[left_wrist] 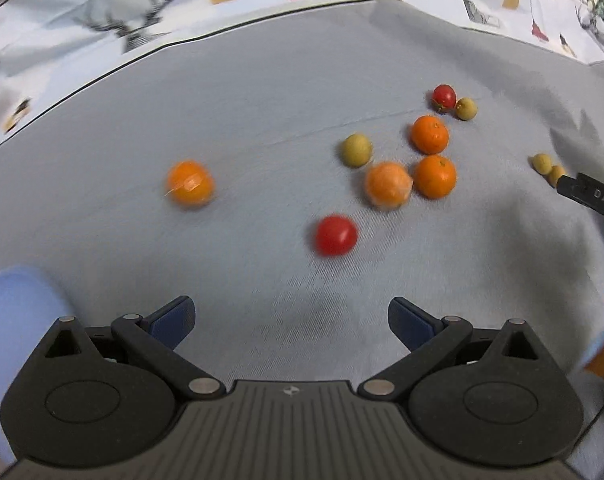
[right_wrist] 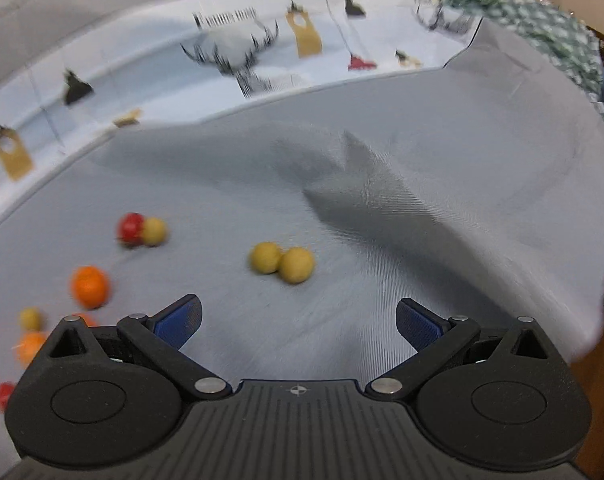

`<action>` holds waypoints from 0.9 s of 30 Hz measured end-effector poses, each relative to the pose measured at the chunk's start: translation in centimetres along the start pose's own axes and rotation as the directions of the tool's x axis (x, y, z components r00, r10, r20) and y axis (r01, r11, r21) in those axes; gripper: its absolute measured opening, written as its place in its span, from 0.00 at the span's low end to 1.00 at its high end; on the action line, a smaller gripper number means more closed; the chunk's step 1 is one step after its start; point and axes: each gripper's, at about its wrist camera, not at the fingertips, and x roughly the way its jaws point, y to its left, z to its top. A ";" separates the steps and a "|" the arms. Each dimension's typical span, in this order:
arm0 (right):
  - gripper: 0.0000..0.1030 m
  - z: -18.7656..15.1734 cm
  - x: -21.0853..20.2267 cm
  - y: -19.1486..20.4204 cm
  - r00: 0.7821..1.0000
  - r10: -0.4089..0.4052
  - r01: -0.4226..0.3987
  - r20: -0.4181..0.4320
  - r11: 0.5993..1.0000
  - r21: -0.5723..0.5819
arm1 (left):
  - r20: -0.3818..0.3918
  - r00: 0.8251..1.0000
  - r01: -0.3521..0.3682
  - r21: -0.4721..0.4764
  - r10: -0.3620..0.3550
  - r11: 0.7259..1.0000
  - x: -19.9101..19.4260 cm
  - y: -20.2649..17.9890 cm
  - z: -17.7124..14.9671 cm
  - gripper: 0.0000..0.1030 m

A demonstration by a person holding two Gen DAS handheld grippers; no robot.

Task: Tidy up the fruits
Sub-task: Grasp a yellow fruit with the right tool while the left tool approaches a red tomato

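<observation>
Both the left gripper [left_wrist: 292, 322] and right gripper [right_wrist: 298, 324] gape wide, empty. Advise left descend squarely over red tomato [left_wrist: 336, 235], nearest ahead of it, closing gently.

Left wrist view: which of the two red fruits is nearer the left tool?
The lone red fruit, straight ahead of the open left tool. The other red one sits far back, touching a small green fruit.

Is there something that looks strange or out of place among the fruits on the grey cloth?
Only the lone orange stands out: it lies apart to the left of the other fruits, and a pale patch on it may be a sticker or torn peel; blur hides which.
</observation>
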 end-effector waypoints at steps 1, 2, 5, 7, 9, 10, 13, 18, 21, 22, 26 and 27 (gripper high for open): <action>0.99 0.1 1.1 -0.1 1.000 -0.009 0.008 -0.018 1.000 -0.009 | -0.001 1.000 -0.005 0.011 0.005 1.000 0.9 -0.4 0.4 1.00; 0.99 0.3 2.4 -0.1 0.999 -0.022 0.022 -0.032 1.000 -0.013 | -0.005 1.000 -0.008 0.023 0.008 1.000 1.7 -0.8 0.8 1.00; 0.99 0.5 5.0 -0.2 0.998 -0.043 0.042 -0.044 0.999 -0.019 | -0.028 0.999 -0.016 0.049 0.018 0.999 4.0 -1.4 1.7 1.00; 0.97 0.3 5.4 -0.2 0.999 -0.038 0.038 -0.004 0.999 -0.035 | -0.030 0.999 -0.016 0.064 0.018 0.998 5.1 -1.8 2.1 0.97; 0.76 0.1 4.9 0.0 0.999 -0.011 0.013 0.036 0.998 -0.064 | -0.028 0.999 -0.015 0.078 0.018 0.997 5.1 -2.0 2.2 0.62; 0.47 0.1 4.4 0.2 0.999 0.003 0.002 0.051 0.997 -0.081 | -0.028 1.000 0.009 0.080 -0.007 0.997 5.0 -2.0 2.2 0.52; 0.28 0.4 3.9 0.2 0.999 0.011 -0.008 0.033 0.997 -0.078 | -0.011 0.999 0.053 0.066 -0.052 0.996 4.4 -2.0 2.0 0.25; 0.28 1.1 1.3 -0.4 0.998 0.002 -0.002 0.058 1.000 0.012 | 0.035 0.998 0.042 0.094 -0.045 0.995 2.0 -1.9 0.9 0.14; 0.28 0.8 -2.0 0.2 0.994 0.054 -0.057 0.093 0.998 0.023 | 0.050 0.998 0.039 0.097 -0.044 0.995 -0.4 -1.1 0.1 0.07; 0.28 0.6 -3.4 0.6 0.991 0.076 -0.078 0.107 0.997 0.018 | 0.060 0.997 0.038 0.094 -0.044 0.995 -1.3 -0.8 -0.3 0.07; 0.28 -0.5 -6.9 2.6 0.981 0.152 -0.150 0.116 0.988 -0.033 | 0.093 0.995 0.040 0.078 -0.047 0.996 -3.5 0.7 -1.8 0.07; 0.28 -0.9 -7.2 3.1 0.980 0.169 -0.165 0.104 0.985 -0.047 | 0.094 0.995 0.033 0.072 -0.040 0.997 -3.6 1.2 -2.1 0.07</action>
